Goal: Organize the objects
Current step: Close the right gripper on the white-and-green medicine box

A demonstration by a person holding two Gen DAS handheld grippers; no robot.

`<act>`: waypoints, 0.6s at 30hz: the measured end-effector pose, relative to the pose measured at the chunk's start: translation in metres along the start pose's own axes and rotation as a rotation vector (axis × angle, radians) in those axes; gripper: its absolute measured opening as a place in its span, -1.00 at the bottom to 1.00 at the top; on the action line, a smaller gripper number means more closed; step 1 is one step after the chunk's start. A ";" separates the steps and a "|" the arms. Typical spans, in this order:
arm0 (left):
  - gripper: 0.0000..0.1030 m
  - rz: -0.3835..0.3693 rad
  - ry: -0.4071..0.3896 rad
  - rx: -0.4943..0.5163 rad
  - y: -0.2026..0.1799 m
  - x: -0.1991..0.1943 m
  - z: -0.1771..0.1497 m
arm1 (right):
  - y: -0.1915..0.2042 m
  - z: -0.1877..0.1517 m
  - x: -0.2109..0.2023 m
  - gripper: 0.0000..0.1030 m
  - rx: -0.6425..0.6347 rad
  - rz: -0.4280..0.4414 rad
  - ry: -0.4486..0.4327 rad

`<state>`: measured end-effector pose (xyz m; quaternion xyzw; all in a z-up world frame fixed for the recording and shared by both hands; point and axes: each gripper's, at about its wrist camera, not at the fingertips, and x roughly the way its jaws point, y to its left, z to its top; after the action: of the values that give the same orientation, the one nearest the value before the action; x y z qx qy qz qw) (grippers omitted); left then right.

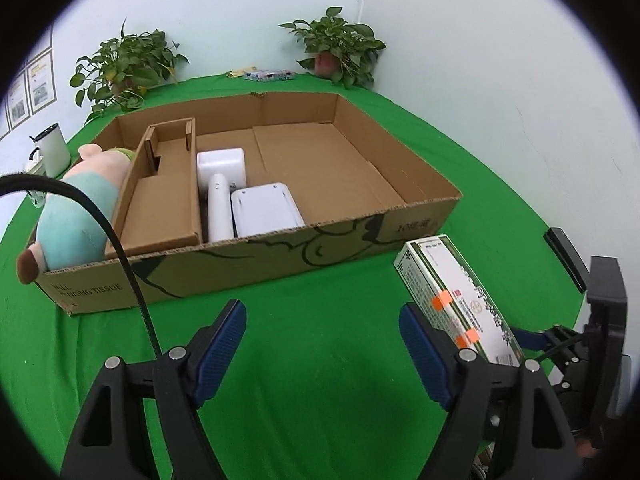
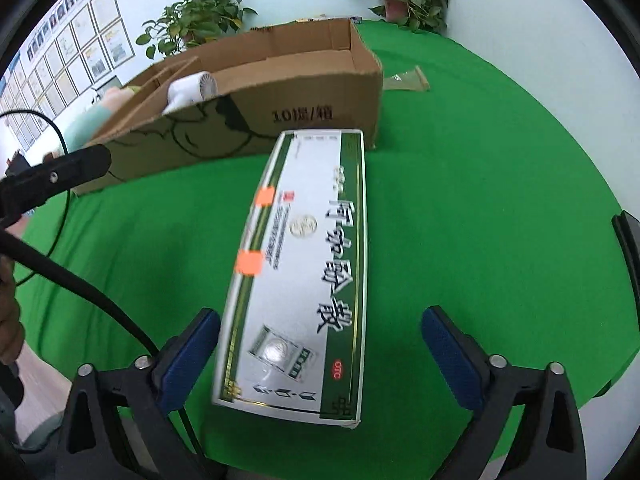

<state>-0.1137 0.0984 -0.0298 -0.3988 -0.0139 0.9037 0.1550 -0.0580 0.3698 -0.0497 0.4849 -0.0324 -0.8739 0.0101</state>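
A green-and-white medicine box [image 2: 304, 276] with orange stickers lies on the green cloth between the fingers of my right gripper [image 2: 320, 354], which is open around it; the left pad is close to its edge, the right pad apart. The box also shows in the left wrist view [image 1: 460, 296] at the right. My left gripper [image 1: 322, 348] is open and empty over the cloth, in front of the cardboard tray [image 1: 248, 256]. The tray holds a white hair dryer [image 1: 221, 196], a white flat device [image 1: 266, 210] and a plush toy [image 1: 76, 216] at its left end.
Two potted plants [image 1: 128, 64] [image 1: 340, 46] stand at the back of the round table. A white mug [image 1: 52, 150] stands at the left. A small packet [image 1: 270, 76] lies at the far edge. A clear bag [image 2: 406, 80] lies right of the tray. A black cable [image 1: 120, 248] crosses the left.
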 end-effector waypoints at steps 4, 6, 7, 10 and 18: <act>0.53 -0.049 0.018 -0.037 0.006 -0.003 -0.005 | 0.012 -0.005 0.000 0.18 -0.060 0.004 -0.010; 0.53 -0.105 0.050 -0.078 0.014 -0.001 -0.010 | 0.022 -0.009 -0.005 0.17 -0.075 0.053 -0.015; 0.53 -0.142 0.076 -0.101 0.018 0.000 -0.012 | 0.030 -0.011 -0.008 0.19 -0.097 0.075 -0.017; 0.53 -0.261 0.165 -0.201 0.029 0.009 -0.022 | 0.052 -0.017 -0.013 0.59 -0.174 0.136 -0.024; 0.53 -0.411 0.237 -0.274 0.025 0.027 -0.034 | 0.059 -0.034 -0.033 0.99 -0.204 0.161 -0.087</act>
<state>-0.1131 0.0788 -0.0767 -0.5079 -0.1987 0.7899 0.2803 -0.0120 0.3111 -0.0356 0.4390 0.0172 -0.8892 0.1280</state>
